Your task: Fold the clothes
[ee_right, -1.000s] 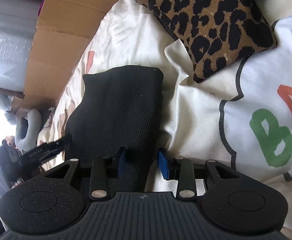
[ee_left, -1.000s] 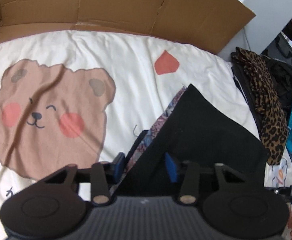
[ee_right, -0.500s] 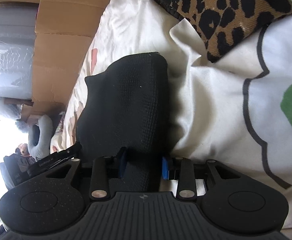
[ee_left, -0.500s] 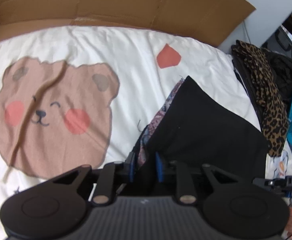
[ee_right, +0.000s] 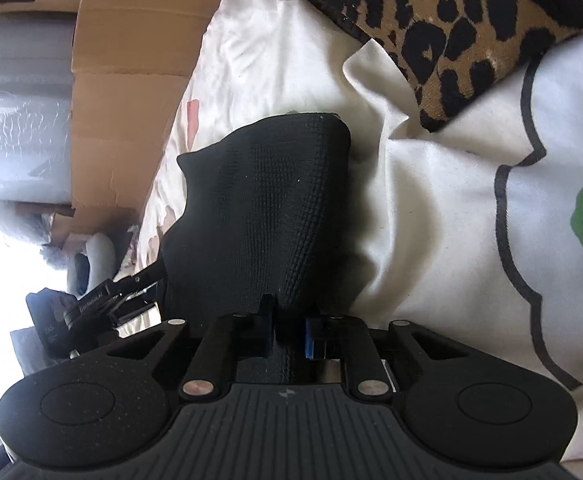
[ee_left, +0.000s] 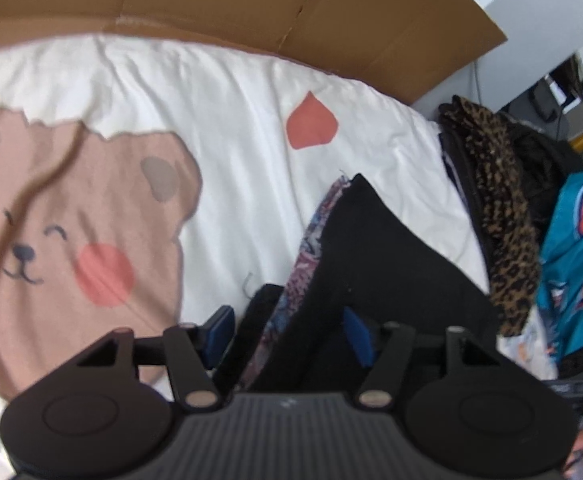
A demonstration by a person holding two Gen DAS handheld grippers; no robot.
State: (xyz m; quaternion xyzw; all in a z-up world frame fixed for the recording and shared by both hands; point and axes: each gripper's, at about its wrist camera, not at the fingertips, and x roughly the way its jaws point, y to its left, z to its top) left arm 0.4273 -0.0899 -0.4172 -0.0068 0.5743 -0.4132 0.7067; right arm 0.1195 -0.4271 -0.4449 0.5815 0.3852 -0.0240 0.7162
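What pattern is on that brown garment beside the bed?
Leopard print, black spots on tan; clearest in the right wrist view.

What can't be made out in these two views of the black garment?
- Left wrist view: the near edge of the black knit garment is hidden behind the open left claw.
- Right wrist view: how much fabric the right claw pinches is hidden by its body.
- Right wrist view: the window area at left is overexposed.

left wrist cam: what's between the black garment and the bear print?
In the left wrist view, a patterned fabric edge runs along the black garment on its bear side; from there to the bear print is only bare white sheet.
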